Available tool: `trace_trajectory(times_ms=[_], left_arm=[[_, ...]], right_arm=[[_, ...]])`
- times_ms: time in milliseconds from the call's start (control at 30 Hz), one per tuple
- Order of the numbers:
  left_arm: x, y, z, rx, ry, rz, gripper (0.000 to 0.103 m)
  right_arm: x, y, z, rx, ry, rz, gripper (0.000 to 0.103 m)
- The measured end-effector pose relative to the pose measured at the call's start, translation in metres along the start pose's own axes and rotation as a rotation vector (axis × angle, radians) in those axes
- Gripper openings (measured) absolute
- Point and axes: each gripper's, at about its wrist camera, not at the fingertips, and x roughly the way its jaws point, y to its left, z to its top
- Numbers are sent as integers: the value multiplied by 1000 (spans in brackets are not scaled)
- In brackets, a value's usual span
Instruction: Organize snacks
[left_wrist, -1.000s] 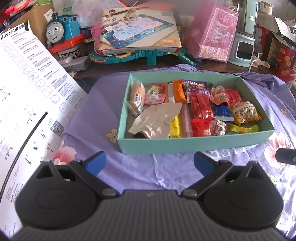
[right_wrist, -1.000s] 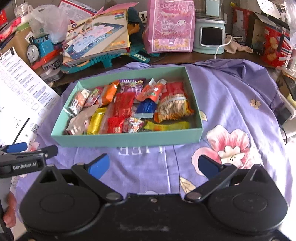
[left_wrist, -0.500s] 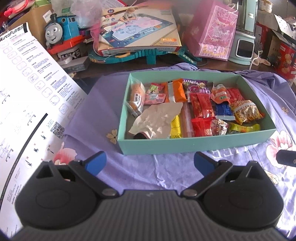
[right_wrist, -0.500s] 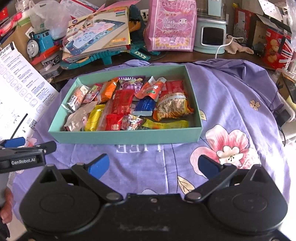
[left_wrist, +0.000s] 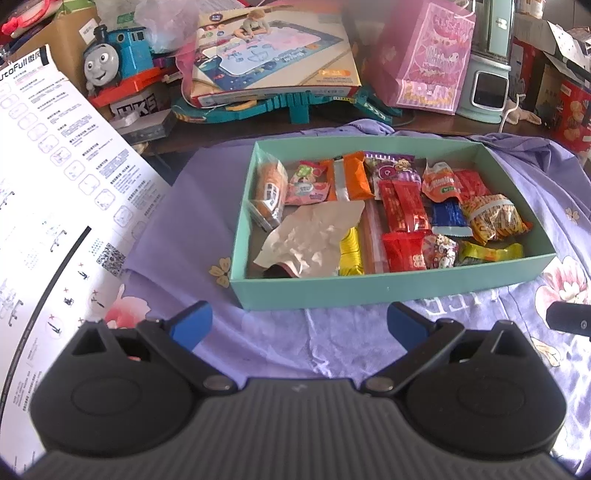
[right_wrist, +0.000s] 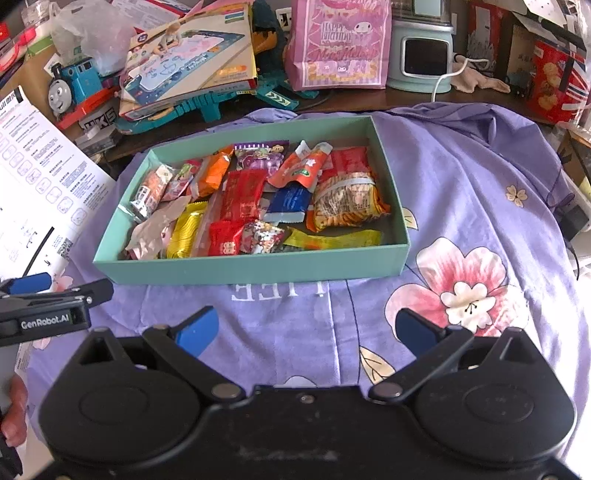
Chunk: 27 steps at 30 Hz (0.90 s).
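Centre frame, left wrist view: shallow teal cardboard box (left_wrist: 388, 288) on purple floral cloth (left_wrist: 207, 206), packed with wrapped snacks (left_wrist: 406, 210); crumpled pale paper wrapper (left_wrist: 314, 236) at its lower left. Left gripper (left_wrist: 299, 325) fingers spread, empty, just short of the box.

Right wrist view: box (right_wrist: 251, 271) centre; right gripper (right_wrist: 306, 328) spread, empty, low in frame. No loose snacks on cloth. Likely sorting is finished or pausing; next move calls for choosing a packet to straighten.
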Motion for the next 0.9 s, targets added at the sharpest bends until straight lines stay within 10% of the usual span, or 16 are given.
trace_trajectory(times_ms=[900], left_arm=[[5,5,-1,-11,5,3,103]], right_arm=[[9,6,-1,-17,6,-17,103]])
